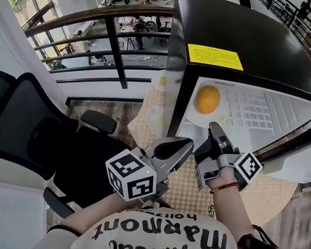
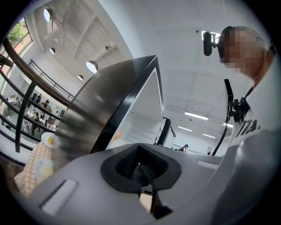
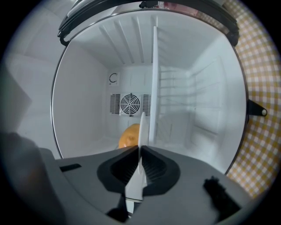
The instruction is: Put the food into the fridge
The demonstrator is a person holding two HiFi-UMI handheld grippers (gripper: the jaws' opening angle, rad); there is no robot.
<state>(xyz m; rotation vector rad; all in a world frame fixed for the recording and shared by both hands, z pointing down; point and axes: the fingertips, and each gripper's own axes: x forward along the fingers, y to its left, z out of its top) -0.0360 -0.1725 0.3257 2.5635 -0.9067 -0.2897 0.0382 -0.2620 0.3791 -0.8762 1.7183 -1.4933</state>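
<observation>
the person's shirt carries upside-down print reading "marmont", with partial "hateau" and "holly". the yellow label on the fridge top bears print too small to read.

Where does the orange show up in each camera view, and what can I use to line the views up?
Head view: upper centre, the orange lies on a white plate inside the open fridge.
Left gripper view: only a faint orange smudge in the fridge opening; unsure.
Right gripper view: low centre, just above the right tongs, left of the plate's edge.
Shared landmark: the fridge.
</observation>
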